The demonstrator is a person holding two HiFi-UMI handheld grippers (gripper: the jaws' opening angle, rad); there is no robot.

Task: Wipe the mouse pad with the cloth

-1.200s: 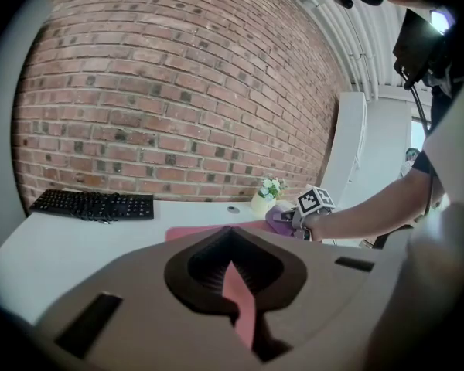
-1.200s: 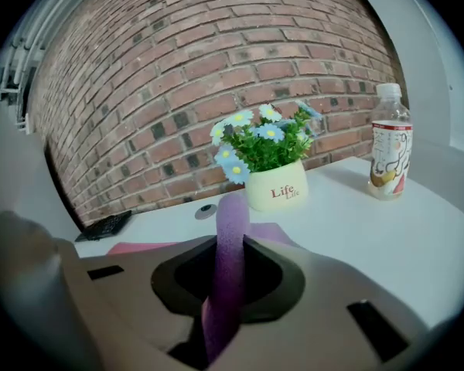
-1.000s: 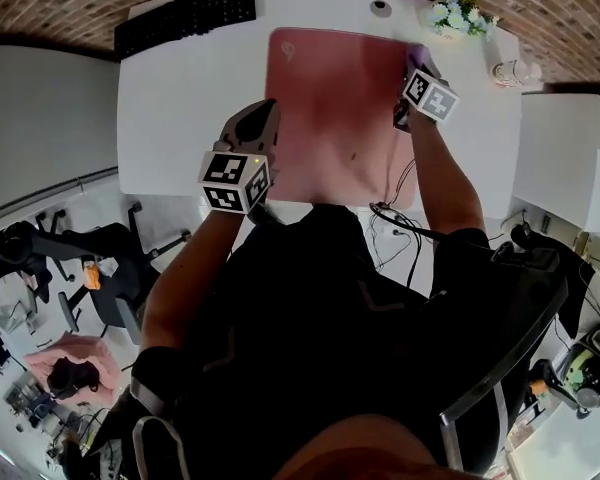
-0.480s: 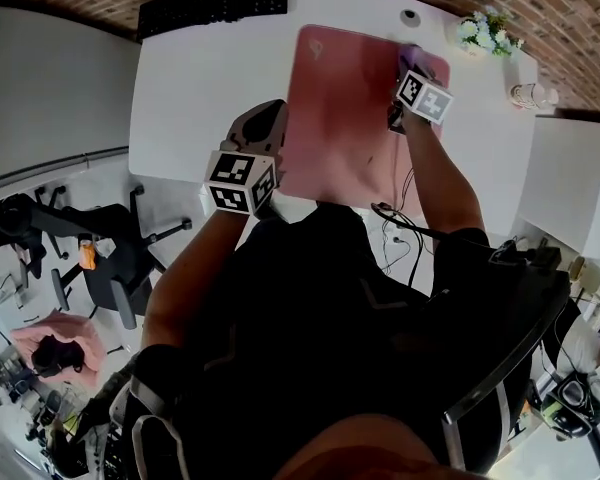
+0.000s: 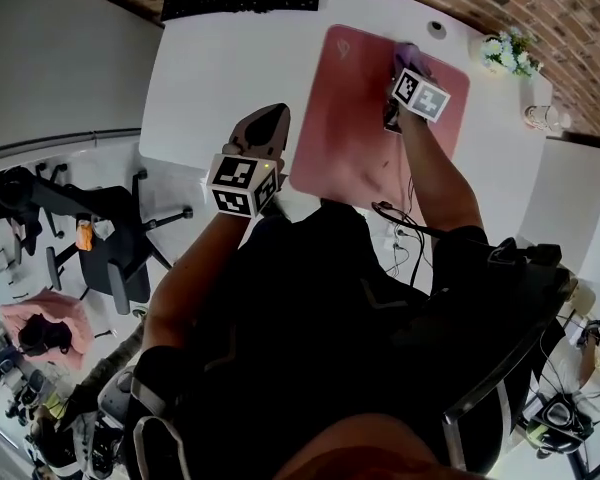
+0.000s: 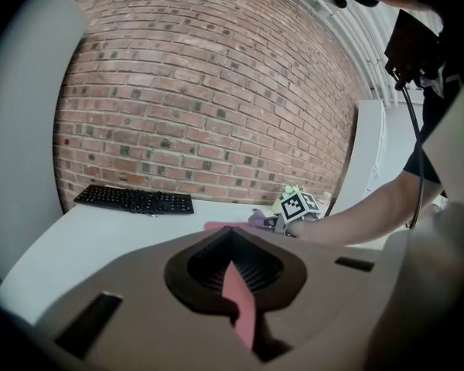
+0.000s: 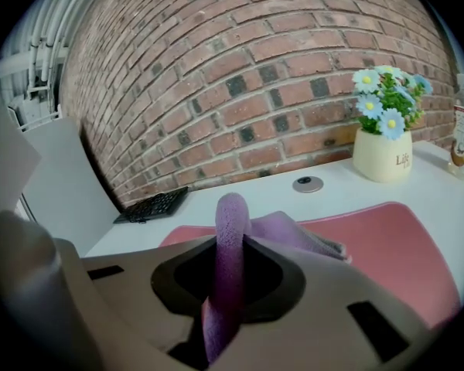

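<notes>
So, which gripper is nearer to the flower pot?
Right. The right gripper is over the far right part of the mouse pad, near the flower pot; the left gripper is by its left edge.

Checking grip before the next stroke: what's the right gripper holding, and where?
The purple cloth, pinched by a bunched fold between shut jaws; the rest lies on the mouse pad.

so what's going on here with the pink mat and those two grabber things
A person is wiping a pink mouse pad on a white desk. The right tongs are shut on a purple cloth, which lies on the pad's far end, near a flower pot. The left tongs are closed on a thin pink strip, apparently the pad's left edge, likely to steady it.
</notes>
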